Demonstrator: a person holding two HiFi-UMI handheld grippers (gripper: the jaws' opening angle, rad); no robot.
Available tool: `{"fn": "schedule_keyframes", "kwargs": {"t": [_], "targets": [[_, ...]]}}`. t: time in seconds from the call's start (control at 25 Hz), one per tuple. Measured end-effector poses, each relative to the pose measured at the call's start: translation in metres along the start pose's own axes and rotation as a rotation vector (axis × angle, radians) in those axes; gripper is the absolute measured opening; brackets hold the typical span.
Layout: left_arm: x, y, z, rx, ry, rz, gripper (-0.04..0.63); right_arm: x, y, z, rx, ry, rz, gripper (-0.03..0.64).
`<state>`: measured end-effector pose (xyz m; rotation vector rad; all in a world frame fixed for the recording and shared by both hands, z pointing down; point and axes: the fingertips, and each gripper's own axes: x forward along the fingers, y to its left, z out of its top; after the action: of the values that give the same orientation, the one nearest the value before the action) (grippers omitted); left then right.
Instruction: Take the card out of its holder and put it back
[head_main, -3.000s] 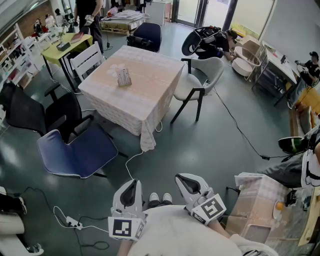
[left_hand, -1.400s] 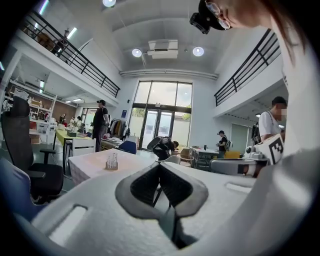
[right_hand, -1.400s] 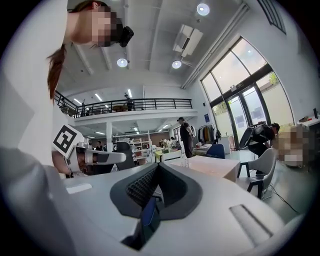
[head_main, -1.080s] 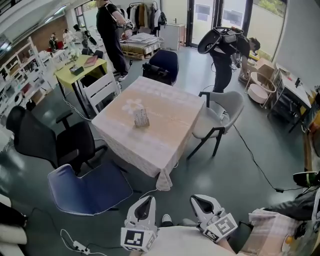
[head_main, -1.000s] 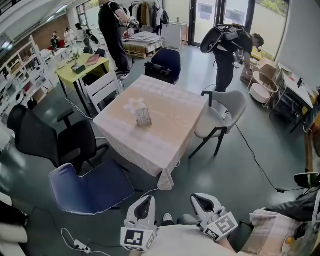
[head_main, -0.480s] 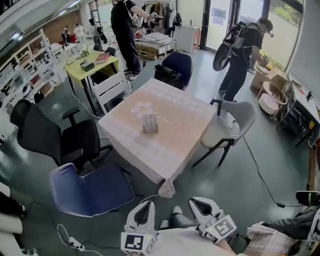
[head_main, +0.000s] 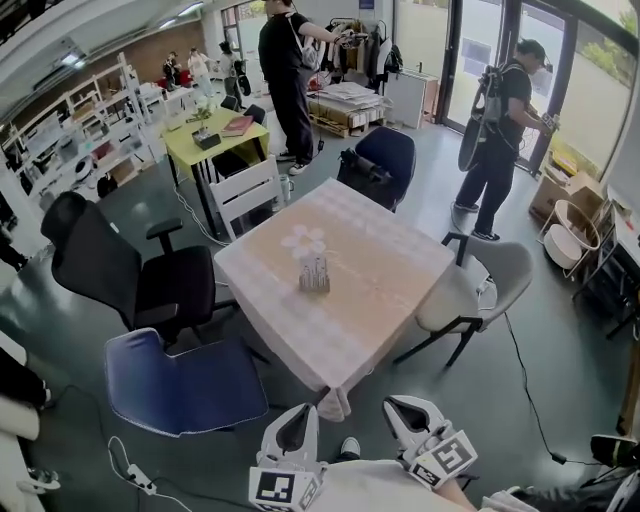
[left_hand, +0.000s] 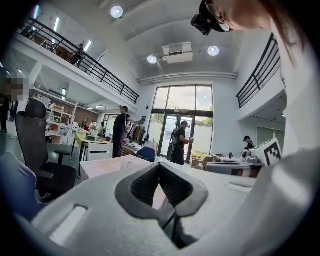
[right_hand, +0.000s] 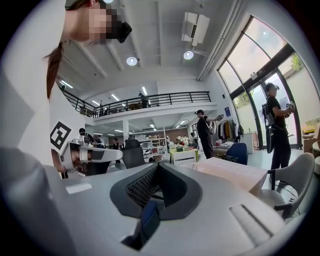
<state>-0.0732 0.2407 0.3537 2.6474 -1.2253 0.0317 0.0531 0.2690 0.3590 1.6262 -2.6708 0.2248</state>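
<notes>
A small clear card holder (head_main: 314, 273) with a card in it stands upright near the middle of a square table (head_main: 380, 290) covered by a pale pink cloth. Both grippers hang low at the bottom of the head view, well short of the table. The left gripper (head_main: 296, 428) is shut and holds nothing; its dark pads (left_hand: 145, 185) meet at the tip in the left gripper view. My right gripper (head_main: 408, 417) is also shut and empty, pads (right_hand: 142, 187) together. The table (right_hand: 235, 172) shows ahead in the right gripper view.
A blue chair (head_main: 185, 385) and a black office chair (head_main: 110, 265) stand at the table's left, a grey chair (head_main: 480, 290) at its right, a white chair (head_main: 250, 190) and a dark blue one (head_main: 385, 155) behind. Two people (head_main: 290, 70) (head_main: 505, 120) stand beyond. A cable (head_main: 130, 475) lies on the floor.
The table and card holder have come nearer and moved toward the middle of the head view. The person with the backpack has walked right. Both grippers stay shut and low.
</notes>
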Motion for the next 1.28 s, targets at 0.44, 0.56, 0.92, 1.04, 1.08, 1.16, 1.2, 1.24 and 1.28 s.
{"fn": "schedule_keyframes", "kwargs": {"t": [0.44, 0.56, 0.92, 1.04, 1.08, 1.16, 1.2, 1.24, 1.28], "targets": [[0.015, 0.011, -0.013, 0.009, 0.028, 0.121, 0.000, 0.005, -0.032, -0.012, 0.041, 0.002, 0.056, -0.002], [0.028, 0.006, -0.013, 0.017, 0.039, 0.091, 0.000, 0.003, -0.040, -0.011, 0.048, -0.001, 0.038, -0.002], [0.077, 0.010, -0.005, 0.021, 0.048, -0.020, 0.000, 0.017, -0.070, -0.006, 0.060, -0.003, -0.059, -0.002], [0.094, 0.023, 0.004, 0.021, 0.049, -0.037, 0.000, 0.034, -0.080, 0.001, 0.060, -0.004, -0.086, -0.002], [0.099, 0.029, 0.007, 0.021, 0.049, -0.040, 0.000, 0.040, -0.082, 0.003, 0.060, -0.005, -0.092, -0.002], [0.109, 0.043, 0.013, 0.023, 0.052, -0.043, 0.000, 0.055, -0.085, 0.008, 0.060, -0.010, -0.102, -0.002], [0.113, 0.049, 0.016, 0.024, 0.054, -0.044, 0.000, 0.062, -0.087, 0.010, 0.061, -0.012, -0.105, -0.002], [0.116, 0.055, 0.019, 0.025, 0.055, -0.045, 0.000, 0.069, -0.088, 0.013, 0.061, -0.014, -0.106, -0.002], [0.119, 0.060, 0.022, 0.023, 0.055, -0.044, 0.000, 0.075, -0.088, 0.015, 0.062, -0.015, -0.106, -0.002]]}}
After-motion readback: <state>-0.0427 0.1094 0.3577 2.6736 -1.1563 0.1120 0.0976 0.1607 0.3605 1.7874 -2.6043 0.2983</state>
